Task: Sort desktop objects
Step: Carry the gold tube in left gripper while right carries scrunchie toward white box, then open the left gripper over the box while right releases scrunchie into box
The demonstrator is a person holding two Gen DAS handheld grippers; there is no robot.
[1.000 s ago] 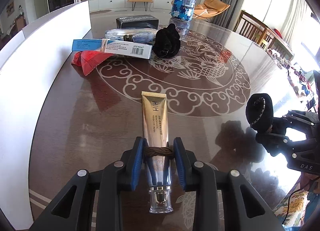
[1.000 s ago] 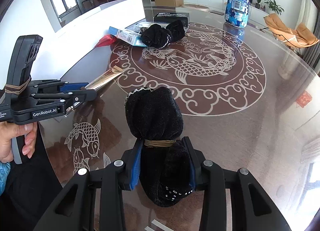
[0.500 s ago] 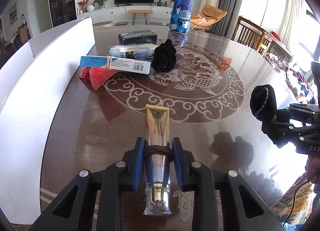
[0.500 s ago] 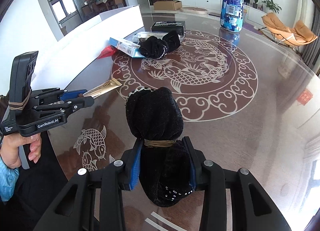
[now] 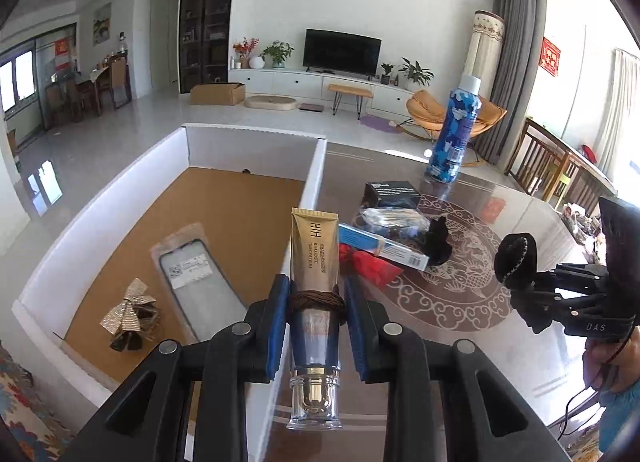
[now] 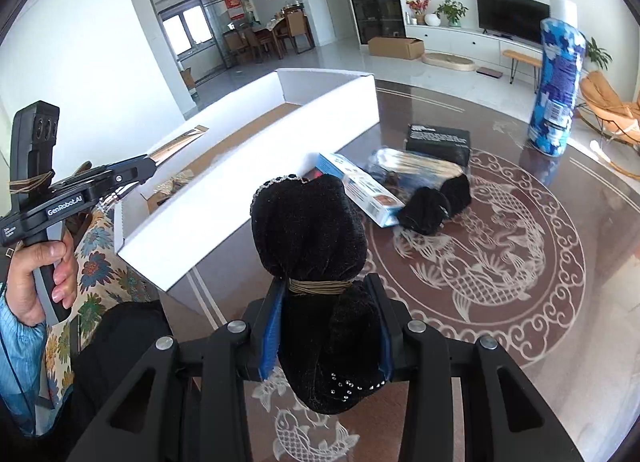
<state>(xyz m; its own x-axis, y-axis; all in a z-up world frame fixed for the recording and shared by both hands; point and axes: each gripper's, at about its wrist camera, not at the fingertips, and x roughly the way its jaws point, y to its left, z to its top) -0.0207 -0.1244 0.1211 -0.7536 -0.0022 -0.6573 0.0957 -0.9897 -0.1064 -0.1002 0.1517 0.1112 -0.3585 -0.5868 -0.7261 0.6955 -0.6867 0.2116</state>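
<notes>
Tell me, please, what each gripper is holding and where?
Left gripper clamps the gold cream tube near its cap end; right gripper clamps the black velvet pouch around its middle.

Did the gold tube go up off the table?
Yes. The gold tube, clamped in the left gripper, now hangs above the white box wall; earlier it was low over the table.

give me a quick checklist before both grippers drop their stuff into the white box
1. Left gripper clamped on the gold tube: ok.
2. Right gripper clamped on the black pouch: ok.
3. Tube over the white box: not ok, it hangs above the near wall.
4. Pouch over the box: not ok, it hangs above the table.
5. Free floor in the box beside the phone case and silver bow: ok.
</notes>
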